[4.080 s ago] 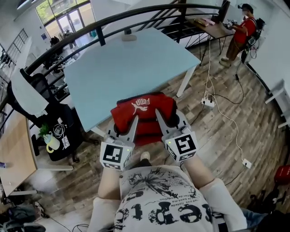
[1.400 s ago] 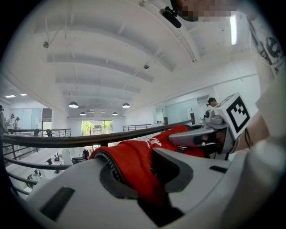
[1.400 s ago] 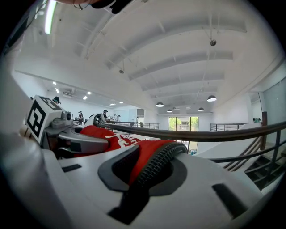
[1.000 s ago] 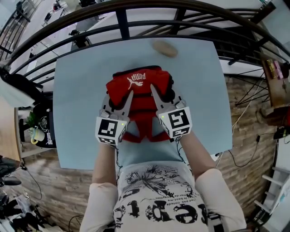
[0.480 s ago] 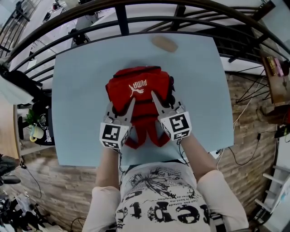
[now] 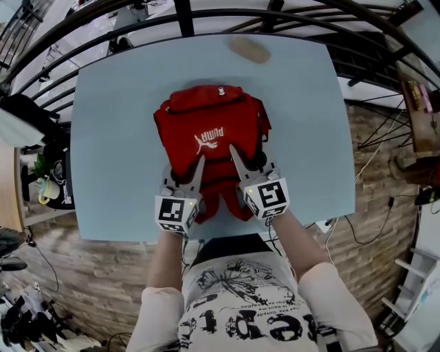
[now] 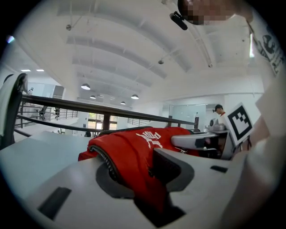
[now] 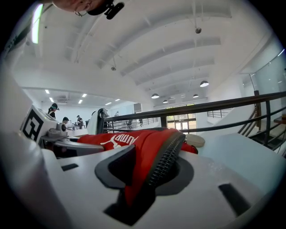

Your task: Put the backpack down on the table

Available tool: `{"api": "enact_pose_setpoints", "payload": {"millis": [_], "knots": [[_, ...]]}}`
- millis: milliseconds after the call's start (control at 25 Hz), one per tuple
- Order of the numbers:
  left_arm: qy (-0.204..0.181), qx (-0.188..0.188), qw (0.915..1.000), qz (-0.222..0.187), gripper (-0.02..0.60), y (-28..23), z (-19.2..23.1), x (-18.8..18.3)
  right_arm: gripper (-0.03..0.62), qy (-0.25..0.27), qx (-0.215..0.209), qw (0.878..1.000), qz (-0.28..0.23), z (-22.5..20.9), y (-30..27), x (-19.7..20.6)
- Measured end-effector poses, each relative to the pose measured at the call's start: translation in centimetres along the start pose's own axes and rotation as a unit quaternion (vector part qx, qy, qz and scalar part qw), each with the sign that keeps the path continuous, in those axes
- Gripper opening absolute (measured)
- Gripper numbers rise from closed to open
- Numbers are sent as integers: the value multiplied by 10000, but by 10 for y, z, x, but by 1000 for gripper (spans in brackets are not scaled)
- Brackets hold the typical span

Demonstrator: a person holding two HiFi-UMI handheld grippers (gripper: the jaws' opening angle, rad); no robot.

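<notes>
Here, left hand-held gripper (image 6: 184, 170) clamped on backpack (image 6: 206, 117), right hand-held gripper (image 6: 249, 161) just opening, fabric pinched between.

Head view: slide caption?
Red backpack lies on the blue table, its fabric between the jaws of left gripper and right gripper, which have just been opening.

Tan lump (image 6: 249, 49) at table (image 6: 110, 137) far edge: too blurred to identify. Backpack (image 6: 210, 130) near end partly covered, head view.

We see the backpack (image 6: 210, 134) in matt red woven cloth, its zip (image 8: 169, 154) black and ribbed. The table (image 6: 117, 130) top looks smooth and matt. At 12 o'clock the railing (image 6: 183, 19) is dark metal; at 3 o'clock, wood-plank floor (image 6: 388, 179).
</notes>
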State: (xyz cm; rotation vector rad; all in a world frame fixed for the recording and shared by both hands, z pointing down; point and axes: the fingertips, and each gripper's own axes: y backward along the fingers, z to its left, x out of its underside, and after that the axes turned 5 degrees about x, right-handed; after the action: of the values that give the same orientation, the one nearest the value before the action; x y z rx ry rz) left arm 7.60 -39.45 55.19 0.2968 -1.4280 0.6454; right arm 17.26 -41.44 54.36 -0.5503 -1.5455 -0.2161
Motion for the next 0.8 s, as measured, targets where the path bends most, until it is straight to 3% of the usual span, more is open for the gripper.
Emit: {"api": "enact_pose_setpoints", "payload": {"millis": [480,800], "knots": [[330,-185,9987,348,147,28,-13,54,131,-301,44,9985,462,16,32,51],[613,-606,9957,345,258,52,-16,74,230,-449,326,9961,688,12,52,76]]}}
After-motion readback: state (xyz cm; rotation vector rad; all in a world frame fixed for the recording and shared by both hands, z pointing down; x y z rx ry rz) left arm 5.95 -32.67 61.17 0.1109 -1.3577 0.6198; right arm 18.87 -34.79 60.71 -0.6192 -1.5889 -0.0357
